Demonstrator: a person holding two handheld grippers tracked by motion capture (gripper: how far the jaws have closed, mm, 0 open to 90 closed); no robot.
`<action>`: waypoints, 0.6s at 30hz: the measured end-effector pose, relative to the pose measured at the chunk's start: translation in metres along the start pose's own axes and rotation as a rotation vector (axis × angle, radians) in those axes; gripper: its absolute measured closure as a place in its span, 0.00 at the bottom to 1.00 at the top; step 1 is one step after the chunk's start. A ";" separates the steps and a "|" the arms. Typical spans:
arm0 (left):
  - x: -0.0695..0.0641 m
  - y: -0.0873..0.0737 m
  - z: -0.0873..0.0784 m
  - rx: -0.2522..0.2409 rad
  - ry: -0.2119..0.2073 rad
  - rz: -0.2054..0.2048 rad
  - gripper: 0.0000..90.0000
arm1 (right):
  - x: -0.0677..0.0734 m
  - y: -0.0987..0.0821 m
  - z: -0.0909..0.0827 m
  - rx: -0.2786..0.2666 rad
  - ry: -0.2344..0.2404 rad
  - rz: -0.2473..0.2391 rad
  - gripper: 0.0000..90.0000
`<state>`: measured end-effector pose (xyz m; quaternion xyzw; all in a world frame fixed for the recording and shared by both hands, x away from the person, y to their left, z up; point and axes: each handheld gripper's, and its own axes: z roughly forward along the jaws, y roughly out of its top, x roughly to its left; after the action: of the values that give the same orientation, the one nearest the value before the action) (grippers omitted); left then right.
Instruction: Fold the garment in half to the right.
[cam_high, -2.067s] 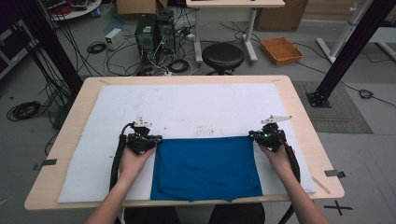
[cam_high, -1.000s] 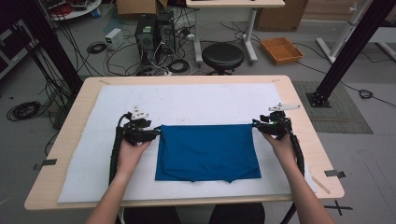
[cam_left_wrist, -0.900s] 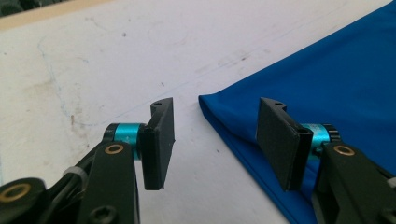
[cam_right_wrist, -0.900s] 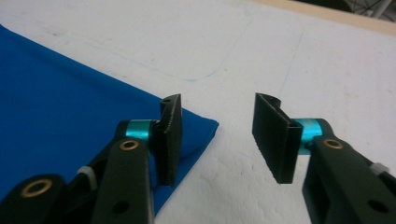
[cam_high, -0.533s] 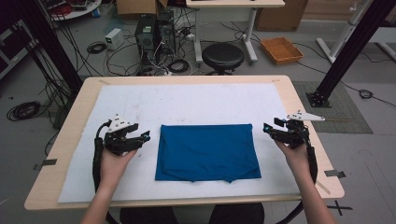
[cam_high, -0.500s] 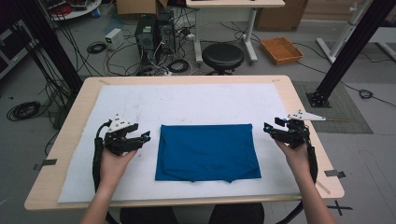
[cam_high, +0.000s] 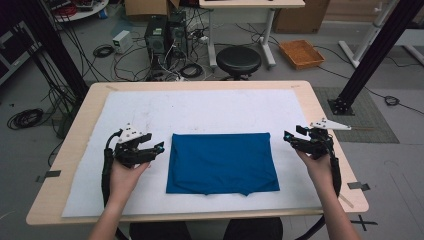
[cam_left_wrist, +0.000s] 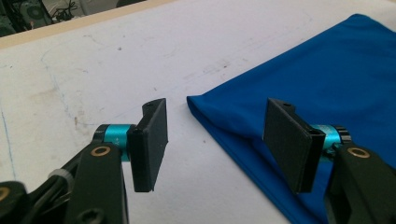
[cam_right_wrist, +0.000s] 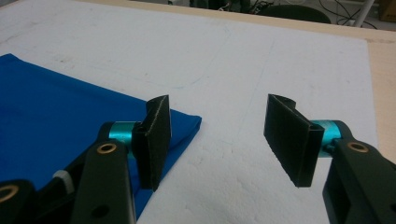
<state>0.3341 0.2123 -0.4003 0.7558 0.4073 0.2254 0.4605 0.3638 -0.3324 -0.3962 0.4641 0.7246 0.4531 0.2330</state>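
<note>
A blue cloth (cam_high: 221, 162), folded to a rectangle, lies flat on the white mat in the high view. My left gripper (cam_high: 157, 148) hovers just off the cloth's left edge, open, its jaws having just widened with nothing between the pads. In the left gripper view (cam_left_wrist: 217, 121) the cloth's corner (cam_left_wrist: 327, 79) lies on the mat beyond the spread jaws. My right gripper (cam_high: 287, 136) is a little off the right edge, also open after spreading, empty. The right gripper view (cam_right_wrist: 217, 121) has the cloth's corner (cam_right_wrist: 60, 102) behind the left jaw.
The white mat (cam_high: 210, 110) covers most of the wooden table (cam_high: 200, 86). Beyond the far edge stand a black stool (cam_high: 238, 59), computer towers with cables (cam_high: 164, 35) and an orange tray (cam_high: 301, 53). A black frame post (cam_high: 372, 55) rises at the right.
Both grippers let go of the cloth's far corners and drew outward to either side, jaws spreading. The cloth now lies flat and alone. Over the last half second nothing has shifted.
</note>
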 end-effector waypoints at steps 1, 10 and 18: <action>-0.001 0.000 0.000 0.000 -0.001 -0.006 0.45 | 0.000 0.000 0.000 -0.001 -0.001 -0.001 0.46; -0.004 0.002 -0.003 0.033 0.022 -0.049 0.45 | 0.000 -0.002 0.001 0.013 -0.005 -0.005 0.46; -0.017 -0.010 -0.014 0.041 -0.018 -0.117 0.45 | -0.003 -0.005 -0.004 0.004 -0.016 -0.006 0.47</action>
<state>0.3107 0.2074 -0.4017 0.7418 0.4513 0.1829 0.4611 0.3601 -0.3370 -0.3986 0.4659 0.7251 0.4472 0.2390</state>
